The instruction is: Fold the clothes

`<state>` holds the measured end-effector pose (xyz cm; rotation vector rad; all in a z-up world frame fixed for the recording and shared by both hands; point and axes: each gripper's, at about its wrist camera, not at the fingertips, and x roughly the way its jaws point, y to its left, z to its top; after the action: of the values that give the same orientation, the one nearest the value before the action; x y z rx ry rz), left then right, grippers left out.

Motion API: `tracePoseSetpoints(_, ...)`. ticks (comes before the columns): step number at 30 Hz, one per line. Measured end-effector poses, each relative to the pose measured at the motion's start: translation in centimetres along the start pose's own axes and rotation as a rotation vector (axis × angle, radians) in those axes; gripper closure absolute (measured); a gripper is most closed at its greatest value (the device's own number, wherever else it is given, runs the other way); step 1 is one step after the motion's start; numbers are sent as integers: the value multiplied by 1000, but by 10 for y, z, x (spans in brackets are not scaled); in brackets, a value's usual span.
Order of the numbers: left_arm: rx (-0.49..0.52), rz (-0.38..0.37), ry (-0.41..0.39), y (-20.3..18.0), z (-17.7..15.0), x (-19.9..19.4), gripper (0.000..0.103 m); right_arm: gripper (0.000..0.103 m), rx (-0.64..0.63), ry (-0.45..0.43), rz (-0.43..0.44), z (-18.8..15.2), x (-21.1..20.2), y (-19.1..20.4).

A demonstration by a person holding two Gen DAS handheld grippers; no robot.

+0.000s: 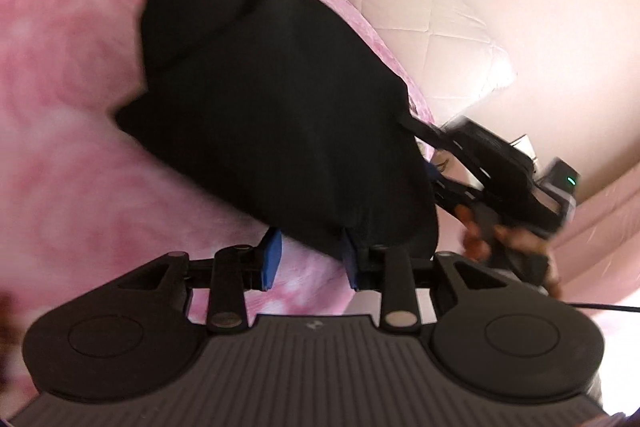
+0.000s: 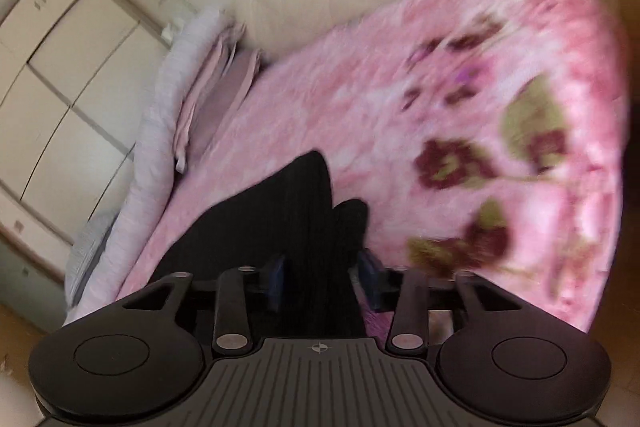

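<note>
Two grippers, left (image 1: 310, 259) and right (image 2: 325, 281), stand part open around the black cloth (image 1: 276, 99) over the pink blanket (image 1: 68, 75). Folding is underway; next, lay it flat.

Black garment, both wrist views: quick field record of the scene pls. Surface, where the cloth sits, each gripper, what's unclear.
surface: pink blanket with a flower print, on a bed
garment: black garment, bunched, on the blanket
left gripper: jaws apart; cloth edge drapes over one blue pad, the other pad bare
right gripper: jaws apart, a strip of the cloth runs between them
right gripper from left view: at the garment's right corner, in a hand
unclear: whether either gripper pinches the cloth; both views blurred
</note>
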<state>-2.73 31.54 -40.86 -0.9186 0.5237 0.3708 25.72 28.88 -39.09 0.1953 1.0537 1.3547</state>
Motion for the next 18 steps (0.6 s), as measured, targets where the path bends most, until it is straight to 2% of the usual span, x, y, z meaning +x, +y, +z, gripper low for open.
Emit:
tracePoseSetpoints(5,37,102,-88,24,0,-47,77,52,43,15,34,-58,-58,6)
tracePoseSetpoints(9,36,133,-128,39,10,-52,76,52,-17,1,2,-94,-73,22)
tracePoseSetpoints(18,40,85,-237,37,60,-39,69,52,-55,-26,-46,-91,-59,32)
